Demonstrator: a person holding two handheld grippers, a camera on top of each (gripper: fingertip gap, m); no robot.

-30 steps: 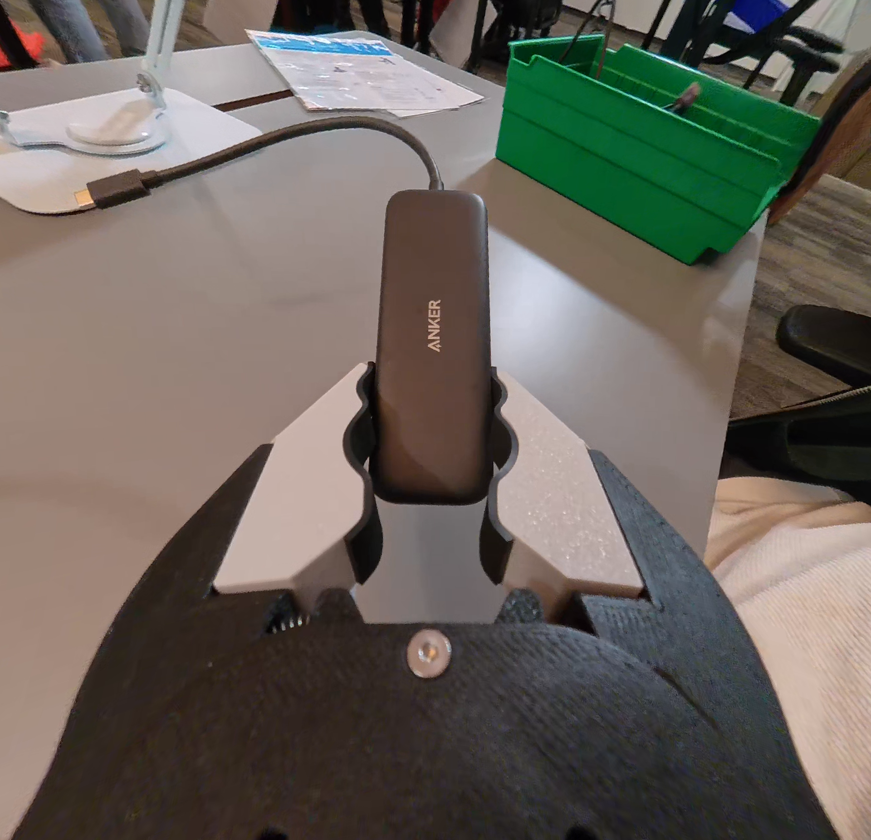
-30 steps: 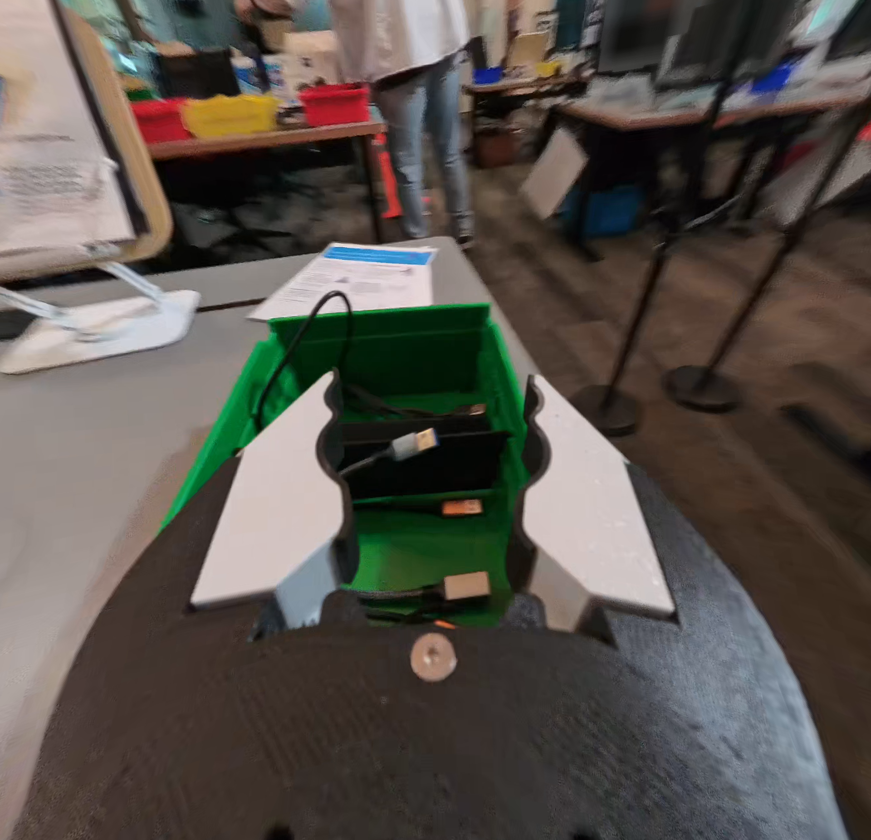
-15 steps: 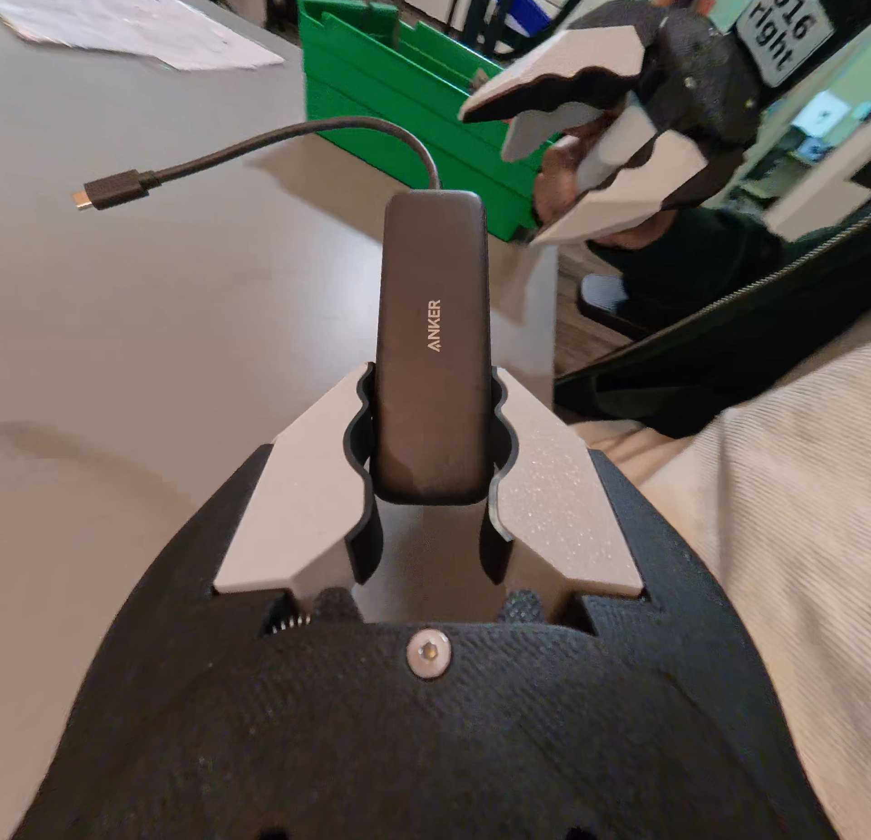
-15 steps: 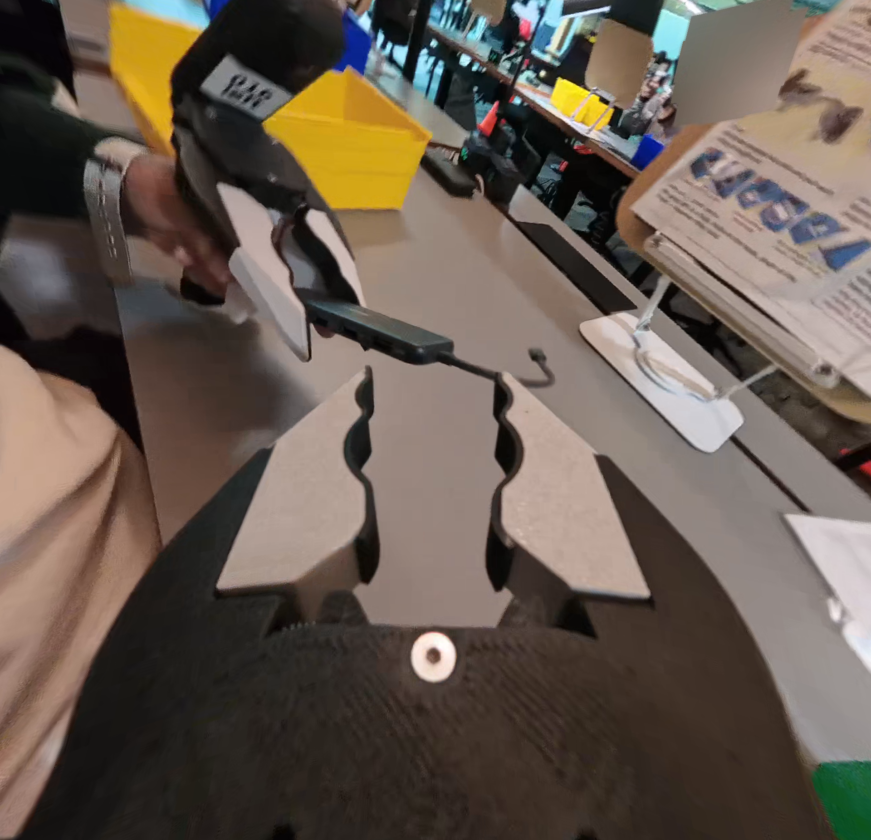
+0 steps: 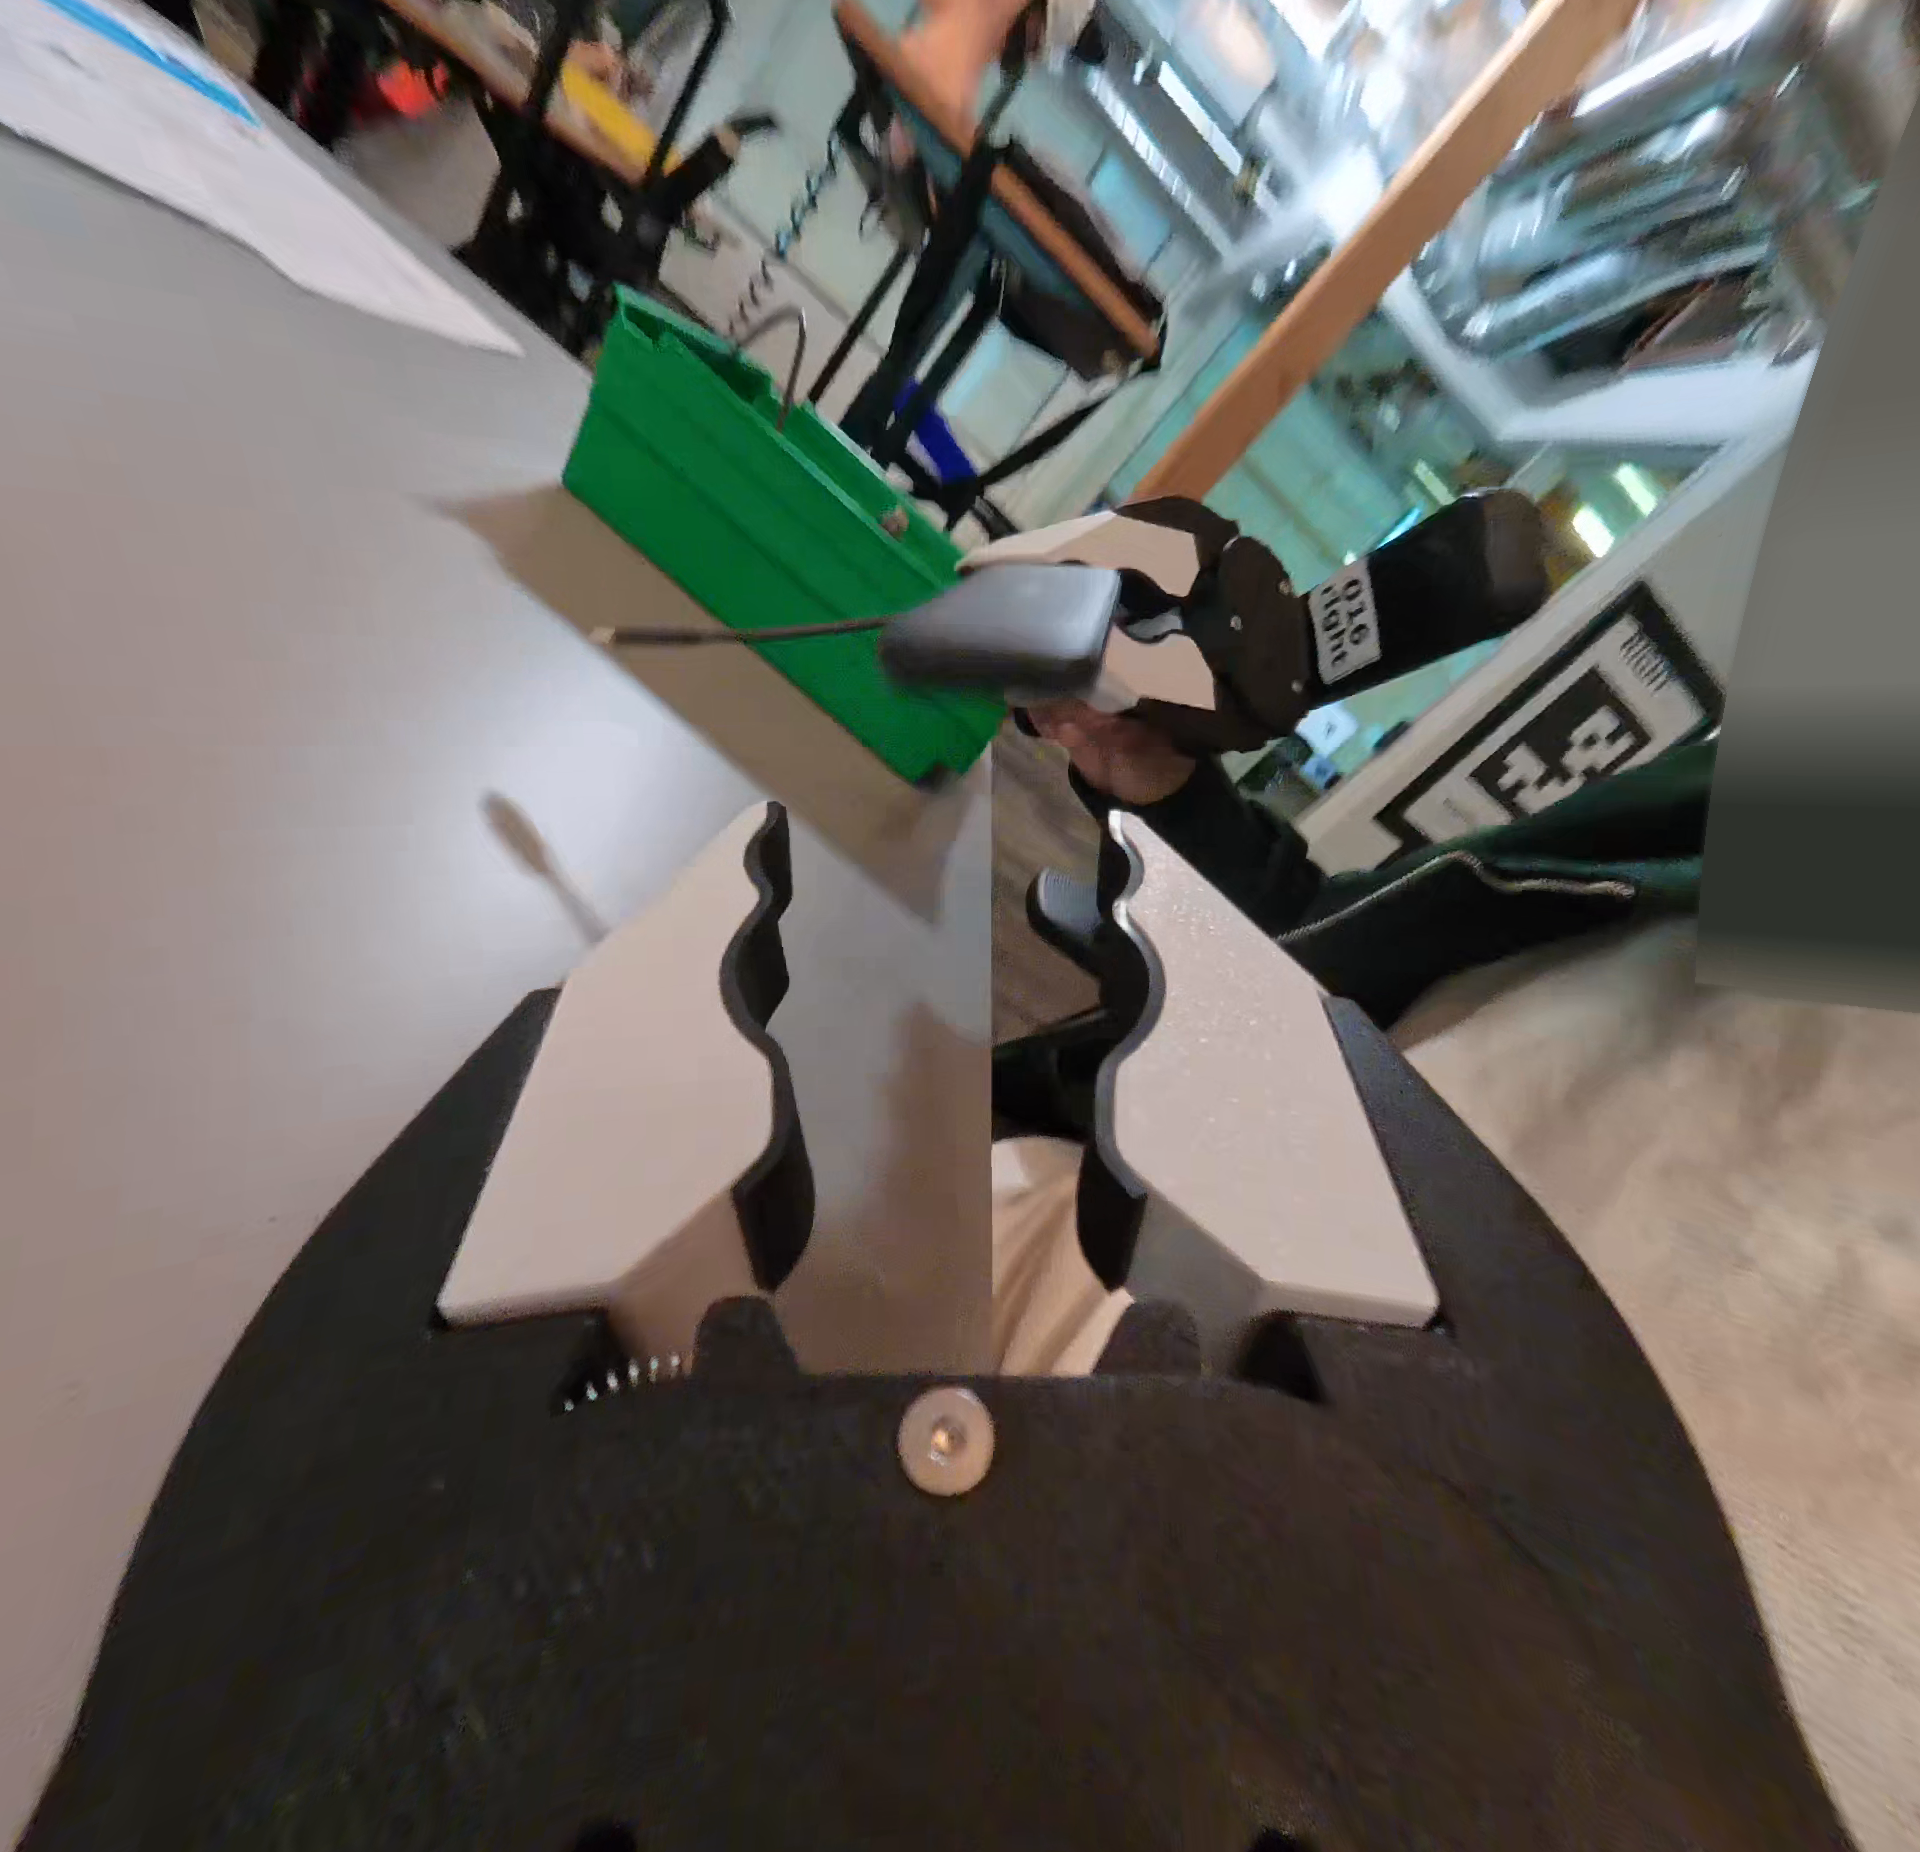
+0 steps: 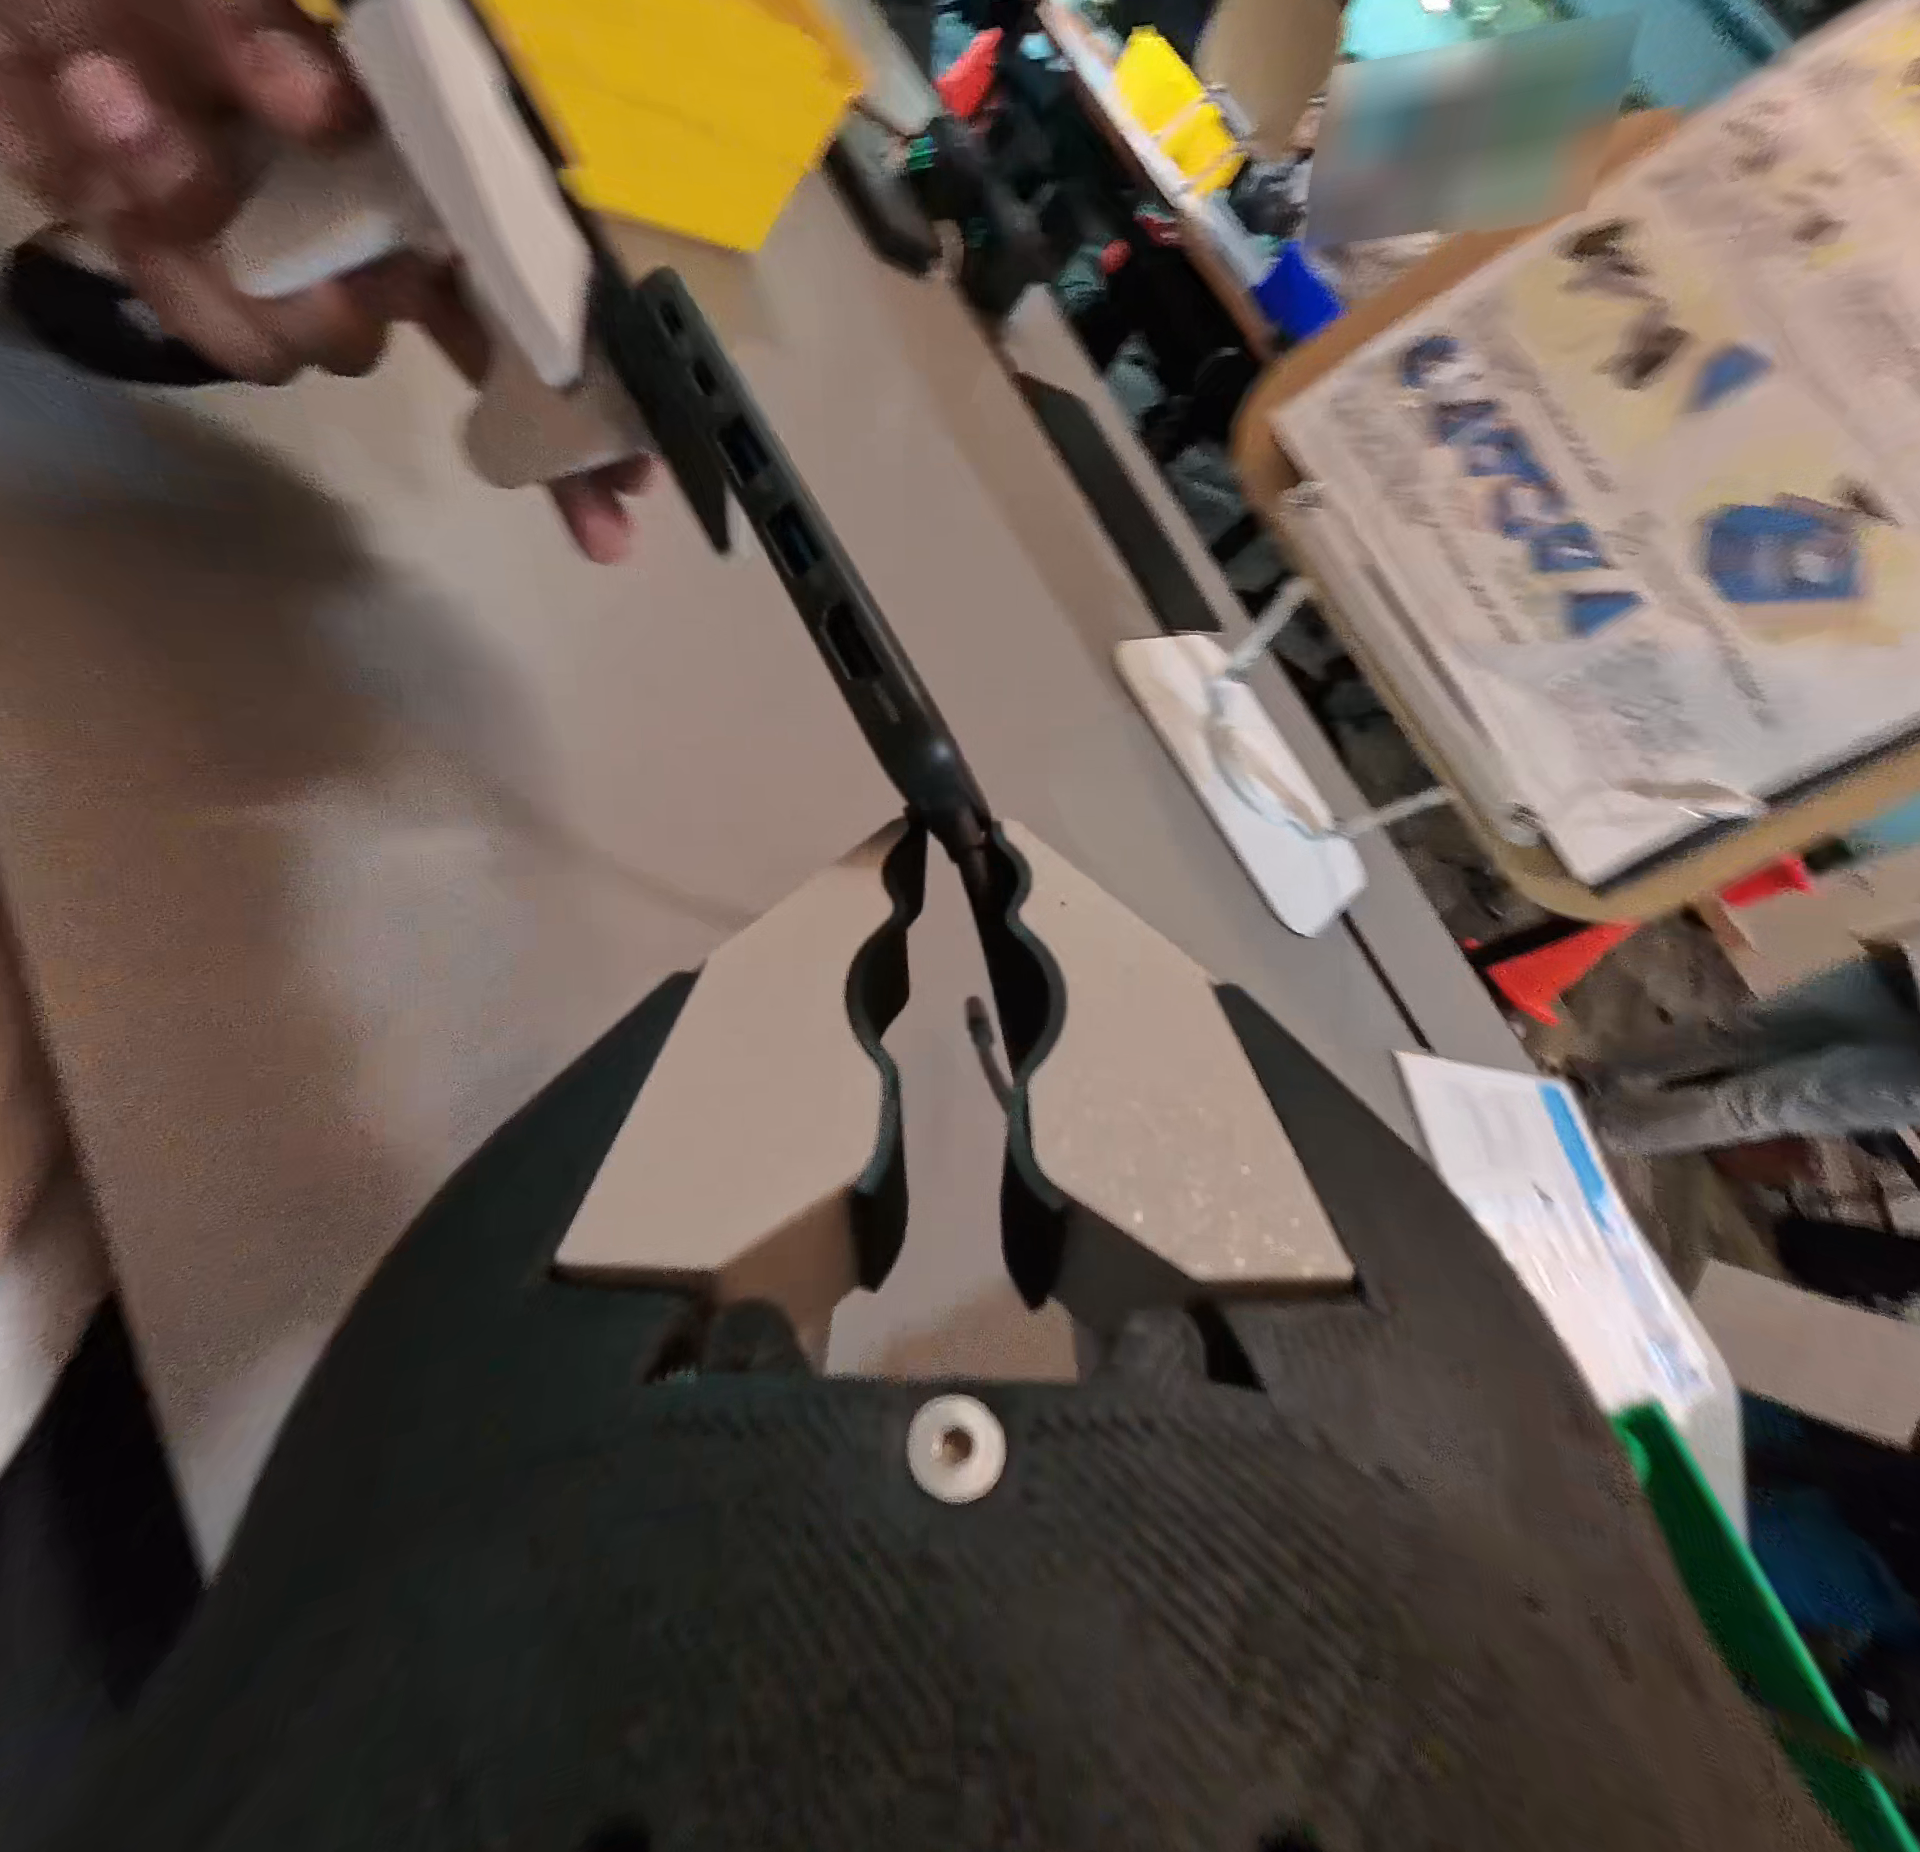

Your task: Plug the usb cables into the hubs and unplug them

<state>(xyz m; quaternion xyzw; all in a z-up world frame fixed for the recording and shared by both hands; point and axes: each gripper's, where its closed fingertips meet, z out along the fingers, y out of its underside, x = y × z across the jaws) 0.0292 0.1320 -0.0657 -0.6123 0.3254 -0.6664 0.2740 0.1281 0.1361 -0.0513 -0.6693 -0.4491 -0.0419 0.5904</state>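
Handed across, the slim dark-grey USB hub has left my left hand-held gripper, now apart and empty. My right hand-held gripper clamps its cable end above the grey desk. That fingertip pinch could let it swivel or drop.

Hub far end: the hub runs ahead and left of the right gripper; its far end is covered by a finger of the left gripper.
Hub cable: the cable shows only as a short piece in the gap between the right gripper's fingers; the rest is hidden.
Cable plug: the plug, far ahead-left of the left gripper, is too small to tell its kind.
Green bin: ahead of the left gripper, outer wall only; inside hidden.
Hand: behind the left gripper, blurred, cut off at the upper left corner.
Paper sheet: far left, cut off by the edge.
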